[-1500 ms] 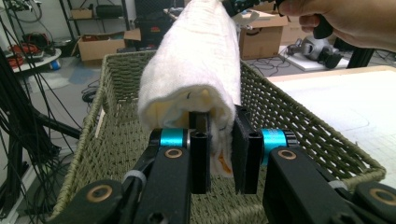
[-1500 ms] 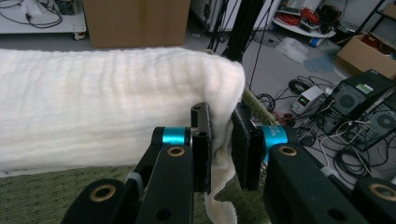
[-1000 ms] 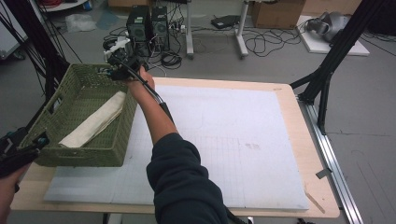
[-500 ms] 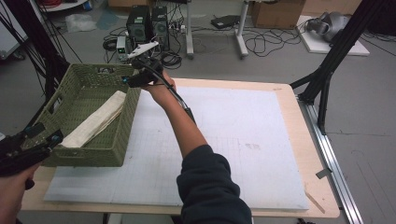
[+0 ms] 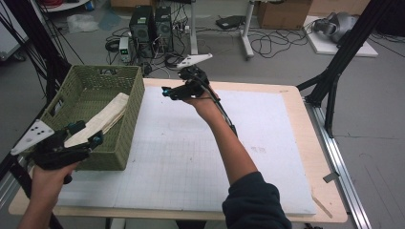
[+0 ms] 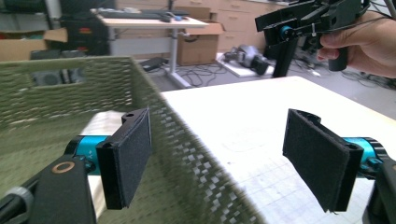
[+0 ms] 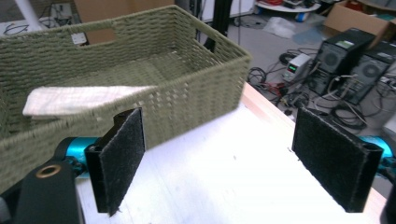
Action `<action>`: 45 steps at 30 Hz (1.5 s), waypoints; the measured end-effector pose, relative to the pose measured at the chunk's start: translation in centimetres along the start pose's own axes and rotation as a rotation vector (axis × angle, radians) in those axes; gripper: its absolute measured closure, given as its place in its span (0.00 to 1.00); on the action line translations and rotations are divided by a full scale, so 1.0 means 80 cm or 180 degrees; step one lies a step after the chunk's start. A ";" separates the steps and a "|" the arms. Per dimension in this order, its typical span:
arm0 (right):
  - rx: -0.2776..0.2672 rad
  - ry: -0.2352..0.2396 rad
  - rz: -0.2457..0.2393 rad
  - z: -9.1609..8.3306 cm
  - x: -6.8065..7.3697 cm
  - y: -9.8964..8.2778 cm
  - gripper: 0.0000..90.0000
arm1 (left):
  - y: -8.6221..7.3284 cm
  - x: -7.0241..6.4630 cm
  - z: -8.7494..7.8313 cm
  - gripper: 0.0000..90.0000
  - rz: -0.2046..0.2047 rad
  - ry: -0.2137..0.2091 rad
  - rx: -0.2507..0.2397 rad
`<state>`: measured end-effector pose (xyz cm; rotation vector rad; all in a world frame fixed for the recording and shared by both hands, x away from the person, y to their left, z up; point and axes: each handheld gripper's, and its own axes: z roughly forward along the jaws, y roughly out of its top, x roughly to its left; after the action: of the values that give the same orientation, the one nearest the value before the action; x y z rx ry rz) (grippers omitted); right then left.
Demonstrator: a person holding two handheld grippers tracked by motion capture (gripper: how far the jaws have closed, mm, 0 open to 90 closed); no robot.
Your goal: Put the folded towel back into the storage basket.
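Note:
A green woven basket (image 5: 123, 125) stands on the left of the table, and a folded cream cloth (image 5: 107, 117) lies in it. My left gripper (image 5: 88, 132) is open at the basket's near right corner. In the left gripper view (image 6: 224, 158) the basket wall (image 6: 187, 154) passes between the two jaws, one pad inside and one outside, with the cloth (image 6: 105, 122) behind. My right gripper (image 5: 174, 86) is open and empty, held above the mat to the right of the basket. It faces the basket (image 7: 187, 93) and the cloth (image 7: 84, 100) in the right gripper view (image 7: 229, 158).
A white gridded mat (image 5: 200, 143) covers the wooden table (image 5: 329, 200). Computer towers (image 5: 150, 24) and cables lie on the floor behind the table. Black frame legs (image 5: 334, 71) stand at the right, and more black poles are at the far left.
My right gripper has drawn back from over the basket to the right, above the mat. My left gripper has risen to the basket's near right corner.

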<state>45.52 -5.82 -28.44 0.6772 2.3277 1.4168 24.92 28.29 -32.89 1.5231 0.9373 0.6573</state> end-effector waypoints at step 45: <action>0.0009 -0.0899 0.0445 -0.249 0.010 -0.285 0.13 | -0.061 -0.116 0.169 0.27 0.0321 -0.0912 0.0273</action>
<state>29.61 -28.92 -39.87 0.9885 2.0980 1.2794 30.34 13.30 -39.07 1.6972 0.6816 0.4582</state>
